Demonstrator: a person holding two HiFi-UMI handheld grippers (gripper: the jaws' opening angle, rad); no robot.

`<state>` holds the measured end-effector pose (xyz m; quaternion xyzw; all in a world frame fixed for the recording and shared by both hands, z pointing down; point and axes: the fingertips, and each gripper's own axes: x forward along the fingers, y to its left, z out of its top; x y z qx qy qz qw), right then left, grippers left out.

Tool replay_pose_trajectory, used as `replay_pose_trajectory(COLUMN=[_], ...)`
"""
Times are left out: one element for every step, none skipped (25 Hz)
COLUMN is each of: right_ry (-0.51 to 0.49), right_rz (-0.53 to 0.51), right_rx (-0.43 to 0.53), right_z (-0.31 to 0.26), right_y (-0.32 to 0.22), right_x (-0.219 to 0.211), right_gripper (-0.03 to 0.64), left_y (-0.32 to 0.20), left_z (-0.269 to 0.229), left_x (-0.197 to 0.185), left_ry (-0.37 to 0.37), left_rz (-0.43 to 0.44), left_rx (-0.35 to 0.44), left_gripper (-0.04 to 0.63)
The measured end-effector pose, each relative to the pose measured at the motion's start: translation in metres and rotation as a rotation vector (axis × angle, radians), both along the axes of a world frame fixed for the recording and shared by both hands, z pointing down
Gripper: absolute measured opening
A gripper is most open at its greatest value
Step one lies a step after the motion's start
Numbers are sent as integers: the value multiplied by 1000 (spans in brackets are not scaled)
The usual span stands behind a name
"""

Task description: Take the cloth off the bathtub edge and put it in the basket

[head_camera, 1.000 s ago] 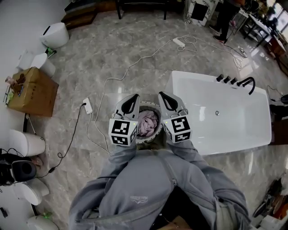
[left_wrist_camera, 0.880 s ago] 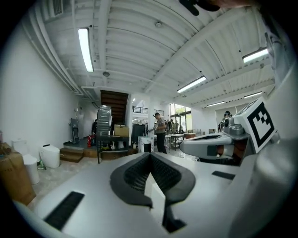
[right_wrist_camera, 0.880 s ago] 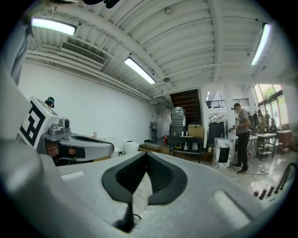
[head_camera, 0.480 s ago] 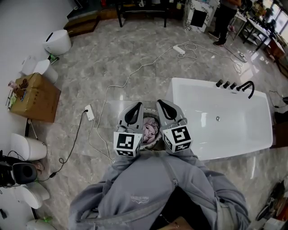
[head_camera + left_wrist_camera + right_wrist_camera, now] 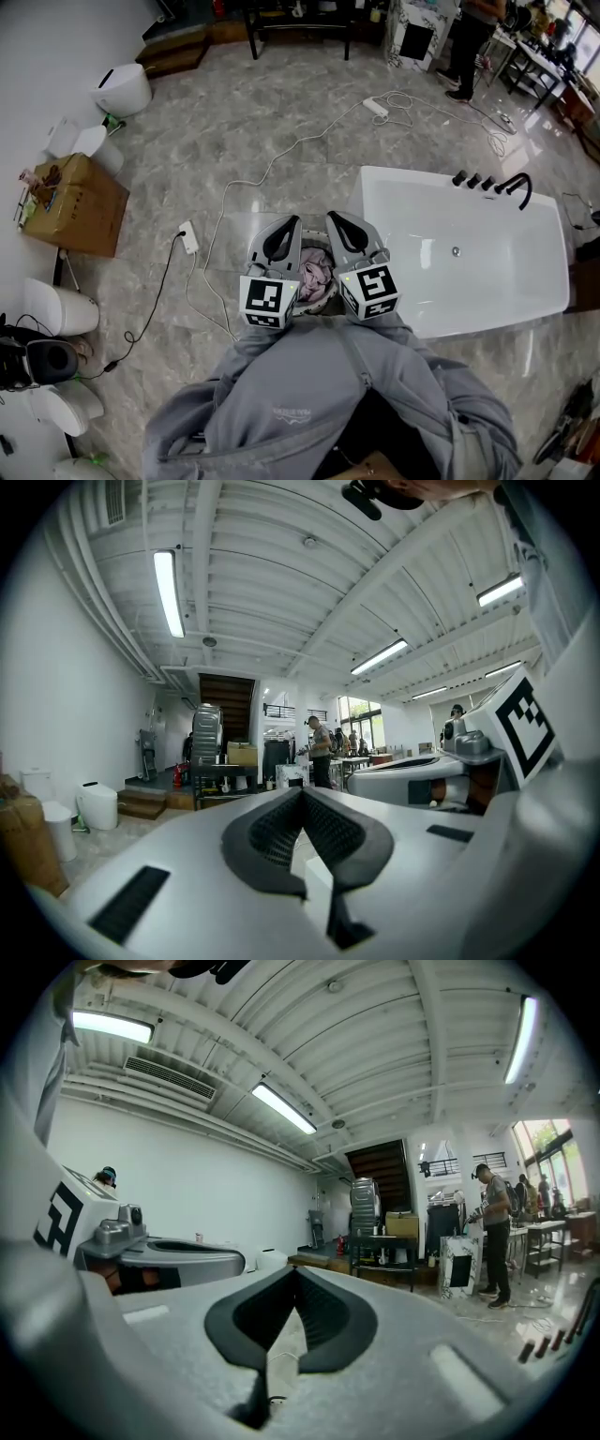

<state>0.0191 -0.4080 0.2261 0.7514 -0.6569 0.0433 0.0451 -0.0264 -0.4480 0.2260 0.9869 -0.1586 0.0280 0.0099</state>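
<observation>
In the head view a pink cloth [image 5: 317,269] lies bunched inside a round basket [image 5: 324,298] on the floor, just left of the white bathtub [image 5: 367,214]. No cloth shows on the tub's rim. My left gripper [image 5: 291,222] and right gripper [image 5: 333,218] hover side by side over the basket, close to my body, and partly hide it. Both are shut with nothing between the pads. The left gripper view looks level across the room along its own shut jaws [image 5: 302,795], with the right gripper [image 5: 412,772] beside it. The right gripper view shows the same over its shut jaws [image 5: 295,1279].
A white cable and power strip [image 5: 189,236] run across the marble floor left of the basket. A cardboard box [image 5: 73,202] and white fixtures [image 5: 122,88] stand along the left wall. Black taps [image 5: 497,176] sit on the tub's far rim. A person [image 5: 469,37] stands at the back right.
Both grippers have stayed shut over the basket and drawn slightly closer together, covering more of the cloth. The head view has shifted a little.
</observation>
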Motion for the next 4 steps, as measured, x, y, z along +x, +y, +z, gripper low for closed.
replay_pose_trajectory(right_ry=[-1, -2, -3, -3], right_rz=[1, 1, 2, 2], right_rx=[-1, -2, -3, -4], right_z=[-1, -1, -2, -3], right_y=[0, 0, 0, 0], right_x=[1, 3, 4, 5], right_gripper=[5, 5, 5, 5], left_y=[0, 0, 0, 0], left_z=[0, -1, -1, -2], left_x=[1, 2, 3, 4], left_ry=[-3, -6, -9, -11], left_rz=[1, 2, 3, 3], left_rx=[0, -1, -1, 0], left_gripper=[6, 5, 5, 5])
